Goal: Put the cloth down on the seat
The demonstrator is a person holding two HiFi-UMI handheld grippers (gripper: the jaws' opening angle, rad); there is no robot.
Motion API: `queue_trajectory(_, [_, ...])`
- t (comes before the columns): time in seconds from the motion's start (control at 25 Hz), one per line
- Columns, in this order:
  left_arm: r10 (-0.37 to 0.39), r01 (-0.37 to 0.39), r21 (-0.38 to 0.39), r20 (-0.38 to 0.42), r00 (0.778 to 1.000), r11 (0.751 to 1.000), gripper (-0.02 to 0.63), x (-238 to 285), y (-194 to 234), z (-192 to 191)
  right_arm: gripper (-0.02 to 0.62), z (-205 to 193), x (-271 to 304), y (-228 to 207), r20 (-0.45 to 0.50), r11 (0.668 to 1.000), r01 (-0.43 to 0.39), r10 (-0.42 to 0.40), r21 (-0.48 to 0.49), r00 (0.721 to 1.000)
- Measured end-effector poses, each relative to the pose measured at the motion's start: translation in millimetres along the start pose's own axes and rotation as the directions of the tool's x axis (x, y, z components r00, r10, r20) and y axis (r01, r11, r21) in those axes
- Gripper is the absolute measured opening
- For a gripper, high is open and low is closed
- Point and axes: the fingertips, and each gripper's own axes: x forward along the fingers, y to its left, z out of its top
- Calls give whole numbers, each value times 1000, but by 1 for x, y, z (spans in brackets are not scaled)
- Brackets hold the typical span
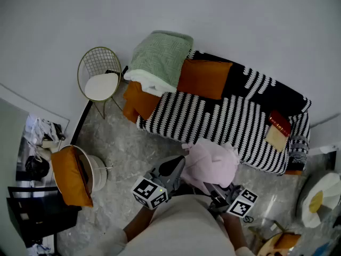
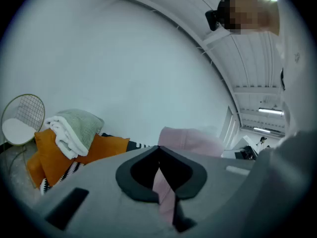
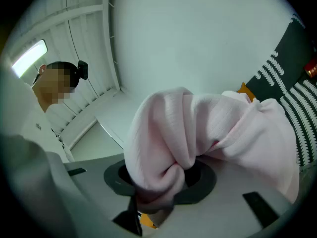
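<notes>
two hand-held grippers, left (image 1: 177,167) and right (image 1: 212,189), clamp cloth (image 1: 213,161) near sofa (image 1: 213,119) with orange cushion (image 1: 205,79).

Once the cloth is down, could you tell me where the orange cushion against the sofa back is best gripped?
Probably its top edge near the right corner, from the front and above. The cushion leans on the sofa back, so that edge stands free, while the blanket sits against its left end.
</notes>
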Motion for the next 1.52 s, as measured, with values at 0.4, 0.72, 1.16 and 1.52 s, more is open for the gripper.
queue_trajectory(0.4, [-33,33,6,-23,999,999,11,2,-8,-8,147,19,-5,-11,37,998,55,-53,-37,998])
queue_trajectory(0.72, [-63,64,25,-40,997,998,11,-1,-20,-12,149,27,-6,-13,59,996,85,-83,-24,995])
queue_trajectory(1.16, [-48,49,11,-85,995,999,11,3,-13,-27,149,37,-1,-24,28,994,103,-104,28,994])
queue_trajectory(1.52, [10,-10,-3,-102,995,1000,11,44,8,-14,150,74,28,-65,-27,996,79,-78,49,997])
